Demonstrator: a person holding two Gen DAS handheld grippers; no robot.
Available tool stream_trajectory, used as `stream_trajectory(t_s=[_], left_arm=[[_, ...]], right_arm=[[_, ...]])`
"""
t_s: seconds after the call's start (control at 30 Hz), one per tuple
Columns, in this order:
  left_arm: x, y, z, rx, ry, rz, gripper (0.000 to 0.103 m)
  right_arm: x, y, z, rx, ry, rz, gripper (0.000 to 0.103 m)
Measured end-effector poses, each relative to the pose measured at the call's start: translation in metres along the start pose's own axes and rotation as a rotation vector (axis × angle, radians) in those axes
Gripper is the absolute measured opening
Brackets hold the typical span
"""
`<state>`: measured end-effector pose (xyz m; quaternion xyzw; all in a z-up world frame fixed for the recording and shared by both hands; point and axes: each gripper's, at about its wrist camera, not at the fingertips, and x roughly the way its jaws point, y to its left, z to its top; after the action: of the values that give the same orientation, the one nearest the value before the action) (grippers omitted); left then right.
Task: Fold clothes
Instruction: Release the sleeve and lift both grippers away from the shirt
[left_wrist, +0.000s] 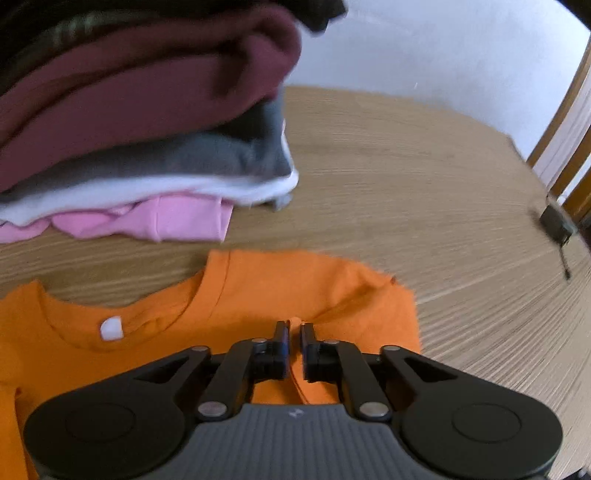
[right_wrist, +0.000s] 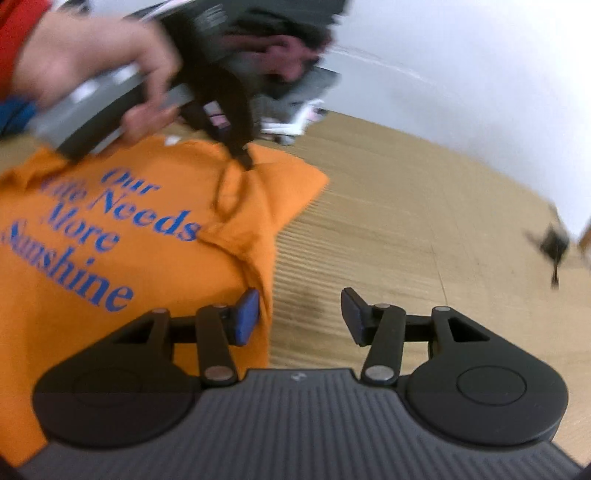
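Note:
An orange T-shirt (left_wrist: 258, 295) with blue lettering (right_wrist: 96, 236) lies flat on the wooden table (left_wrist: 424, 184), its collar and white label (left_wrist: 111, 328) toward the clothes pile. My left gripper (left_wrist: 293, 332) is shut on a raised ridge of orange cloth at the shoulder beside the collar. In the right wrist view a hand (right_wrist: 92, 55) holds that left gripper (right_wrist: 245, 162), and the cloth puckers at its tips. My right gripper (right_wrist: 300, 317) stands open at the shirt's side edge. Its blue-padded finger (right_wrist: 246, 317) is over the cloth and the other over bare table, with nothing gripped.
A stack of folded clothes (left_wrist: 147, 110), maroon on grey, white and pink, sits just beyond the collar and shows again as a blurred clothes pile (right_wrist: 295, 92). A small dark device (left_wrist: 554, 221) lies near the table's far right edge. White wall behind; wooden frame (left_wrist: 561, 147) at right.

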<state>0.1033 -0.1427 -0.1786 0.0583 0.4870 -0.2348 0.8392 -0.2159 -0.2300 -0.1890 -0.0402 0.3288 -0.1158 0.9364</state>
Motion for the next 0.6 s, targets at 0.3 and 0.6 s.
stream_trajectory(t_s=[0.3,0.6], left_arm=[[-0.106,0.035,-0.057,0.057,-0.145,-0.018,0.076],[-0.279,0.147,-0.225,-0.090,-0.296,-0.165,0.085]], right_arm=[[-0.045,-0.032,-0.028,0.033,-0.002,0.097,0.052],[-0.139,-0.096,-0.055,0.284,0.142,0.391,0.052]])
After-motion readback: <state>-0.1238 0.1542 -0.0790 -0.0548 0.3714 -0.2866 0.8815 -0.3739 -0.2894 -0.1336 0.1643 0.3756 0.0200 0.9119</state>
